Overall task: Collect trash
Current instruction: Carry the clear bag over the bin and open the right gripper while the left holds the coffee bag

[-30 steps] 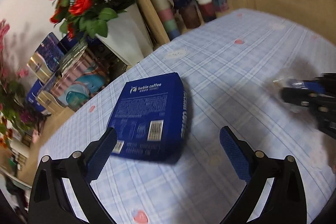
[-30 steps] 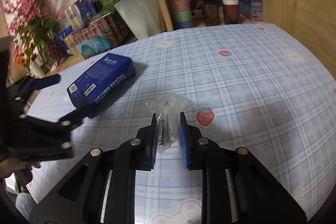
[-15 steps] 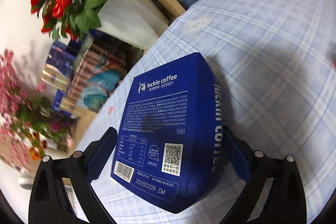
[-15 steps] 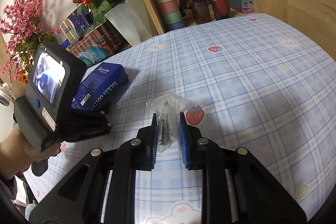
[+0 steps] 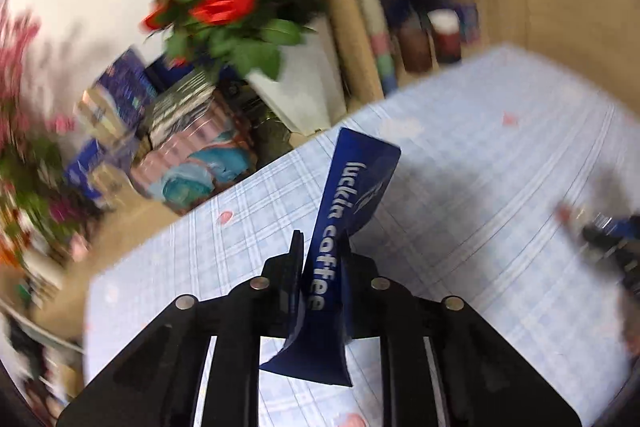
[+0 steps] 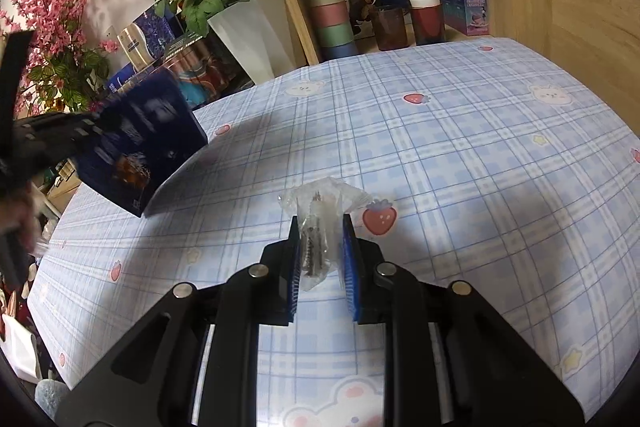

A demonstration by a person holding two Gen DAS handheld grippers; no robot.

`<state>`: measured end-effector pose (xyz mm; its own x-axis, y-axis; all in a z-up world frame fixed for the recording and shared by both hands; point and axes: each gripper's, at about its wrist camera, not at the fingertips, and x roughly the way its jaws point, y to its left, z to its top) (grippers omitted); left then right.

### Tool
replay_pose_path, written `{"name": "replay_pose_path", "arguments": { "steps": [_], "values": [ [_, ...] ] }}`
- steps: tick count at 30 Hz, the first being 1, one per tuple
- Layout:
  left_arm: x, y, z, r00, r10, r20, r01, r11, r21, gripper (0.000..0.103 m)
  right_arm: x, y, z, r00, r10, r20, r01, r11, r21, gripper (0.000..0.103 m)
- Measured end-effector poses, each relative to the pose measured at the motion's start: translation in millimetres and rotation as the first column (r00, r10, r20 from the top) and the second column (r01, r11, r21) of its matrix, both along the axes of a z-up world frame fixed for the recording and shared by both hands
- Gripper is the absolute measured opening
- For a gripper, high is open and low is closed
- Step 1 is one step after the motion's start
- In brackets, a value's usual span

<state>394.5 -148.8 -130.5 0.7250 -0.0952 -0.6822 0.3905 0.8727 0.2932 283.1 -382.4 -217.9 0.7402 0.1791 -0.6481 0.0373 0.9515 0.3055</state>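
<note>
Left claw (image 5: 320,267) jaws have just been closing and are now clamped on the blue coffee box (image 5: 344,227), which is squashed flat between them (its far end tilted up) and held off the checked surface (image 5: 500,227). Right claw (image 6: 322,259) is closed on a crumpled clear plastic wrapper (image 6: 320,211), held low over the same surface.

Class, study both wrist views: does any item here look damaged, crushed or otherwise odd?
Yes. The blue coffee box is squashed flat between the pads of the left gripper, whose jaws have just closed on it. The right gripper pinches a crumpled clear wrapper.
</note>
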Motion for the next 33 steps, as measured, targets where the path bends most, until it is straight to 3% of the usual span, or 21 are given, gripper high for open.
{"name": "replay_pose_path", "arguments": {
  "steps": [3, 8, 20, 33],
  "values": [
    [-7.4, 36.7, 18.0, 0.998, 0.049, -0.045, -0.054, 0.99, -0.128, 0.014, -6.3, 6.9, 10.6, 1.0, 0.009, 0.014, -0.009, 1.0, -0.003, 0.021],
    [-39.1, 73.3, 32.8, 0.995, 0.079, -0.058, -0.09, 0.974, -0.209, 0.014, -15.9, 26.4, 31.9, 0.998, 0.048, 0.037, -0.047, 0.999, -0.025, 0.021],
    [-151.9, 120.3, 65.2, 0.998, 0.061, -0.034, -0.069, 0.939, -0.336, 0.014, -71.1, 84.4, 89.1, 0.984, 0.149, 0.099, -0.143, 0.987, -0.072, 0.021],
    [-266.9, 152.6, 83.8, 0.997, 0.078, 0.013, -0.065, 0.903, -0.425, 0.014, -151.3, 125.6, 122.3, 0.968, 0.221, 0.122, -0.21, 0.973, -0.096, 0.021]
  ]
}}
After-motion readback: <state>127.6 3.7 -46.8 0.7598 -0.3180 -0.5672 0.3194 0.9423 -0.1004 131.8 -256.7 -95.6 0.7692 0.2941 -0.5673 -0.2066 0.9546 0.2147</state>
